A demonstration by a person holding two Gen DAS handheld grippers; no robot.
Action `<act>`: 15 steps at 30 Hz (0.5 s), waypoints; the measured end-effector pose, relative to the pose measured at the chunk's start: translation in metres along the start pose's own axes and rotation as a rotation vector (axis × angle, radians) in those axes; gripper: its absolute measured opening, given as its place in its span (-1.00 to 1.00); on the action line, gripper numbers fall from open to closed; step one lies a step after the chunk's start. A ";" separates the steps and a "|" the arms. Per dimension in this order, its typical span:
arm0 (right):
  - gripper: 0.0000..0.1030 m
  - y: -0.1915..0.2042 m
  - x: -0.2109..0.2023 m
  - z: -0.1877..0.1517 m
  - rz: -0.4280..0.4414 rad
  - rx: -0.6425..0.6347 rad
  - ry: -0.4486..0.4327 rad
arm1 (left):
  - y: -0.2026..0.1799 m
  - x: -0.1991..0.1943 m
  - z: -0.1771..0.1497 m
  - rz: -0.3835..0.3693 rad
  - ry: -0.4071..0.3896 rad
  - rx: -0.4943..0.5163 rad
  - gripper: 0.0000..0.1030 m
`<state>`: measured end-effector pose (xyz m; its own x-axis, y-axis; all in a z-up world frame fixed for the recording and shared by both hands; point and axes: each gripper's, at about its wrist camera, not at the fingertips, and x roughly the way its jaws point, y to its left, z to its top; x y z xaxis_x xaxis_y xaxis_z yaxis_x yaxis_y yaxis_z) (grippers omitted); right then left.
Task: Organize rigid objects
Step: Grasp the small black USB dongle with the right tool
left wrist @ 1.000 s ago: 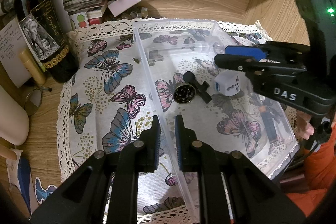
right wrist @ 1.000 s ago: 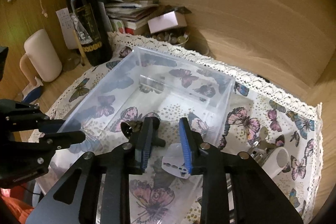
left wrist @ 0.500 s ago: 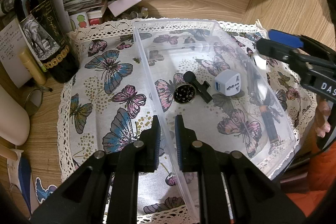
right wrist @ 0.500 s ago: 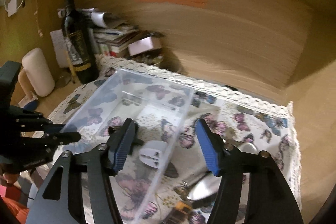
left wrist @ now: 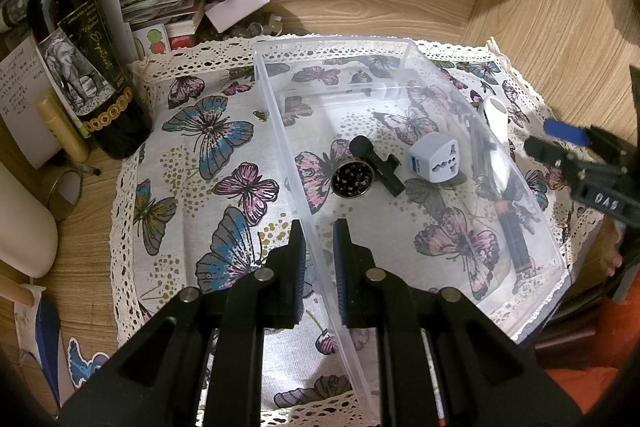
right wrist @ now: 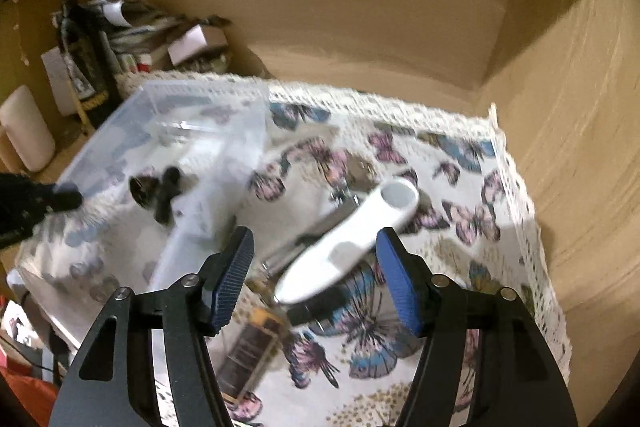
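A clear plastic bin (left wrist: 280, 115) stands on the butterfly cloth. Inside lie a white plug adapter (left wrist: 434, 163), a round metal grinder (left wrist: 353, 179) and a black clip (left wrist: 376, 167). My left gripper (left wrist: 319, 263) is shut on the bin's near left wall. My right gripper (right wrist: 316, 267) is open and empty, right of the bin (right wrist: 168, 115), above a white handled tool (right wrist: 352, 235), a metal piece (right wrist: 304, 239) and a dark cylinder (right wrist: 252, 351) on the cloth. The right gripper also shows at the right edge of the left wrist view (left wrist: 560, 143).
A wine bottle (left wrist: 76, 55), stacked papers and small boxes (left wrist: 168, 7) stand at the back left. A cream cylinder (left wrist: 20, 227) lies at the left. Wooden walls (left wrist: 540, 7) close the back and right. The lace cloth edge (right wrist: 520, 187) runs along the right.
My right gripper has opened wide, left the adapter in the bin, and swung right out of the bin to above the white tool. The left gripper has kept its hold.
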<state>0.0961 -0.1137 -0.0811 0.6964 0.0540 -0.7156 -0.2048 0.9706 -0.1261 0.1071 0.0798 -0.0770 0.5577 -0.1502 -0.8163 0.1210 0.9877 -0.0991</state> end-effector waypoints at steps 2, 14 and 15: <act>0.17 -0.003 0.006 -0.007 -0.003 0.012 0.024 | 0.000 0.000 0.000 -0.002 0.001 0.000 -0.74; 0.18 -0.019 0.034 -0.042 -0.002 0.057 0.142 | 0.001 -0.001 -0.001 0.002 0.001 0.004 -0.74; 0.18 -0.021 0.034 -0.042 0.000 0.057 0.143 | 0.001 -0.001 -0.001 0.002 0.001 0.004 -0.74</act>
<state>0.0948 -0.1417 -0.1317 0.5904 0.0241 -0.8068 -0.1630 0.9825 -0.0900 0.1059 0.0809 -0.0768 0.5574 -0.1483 -0.8169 0.1231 0.9878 -0.0954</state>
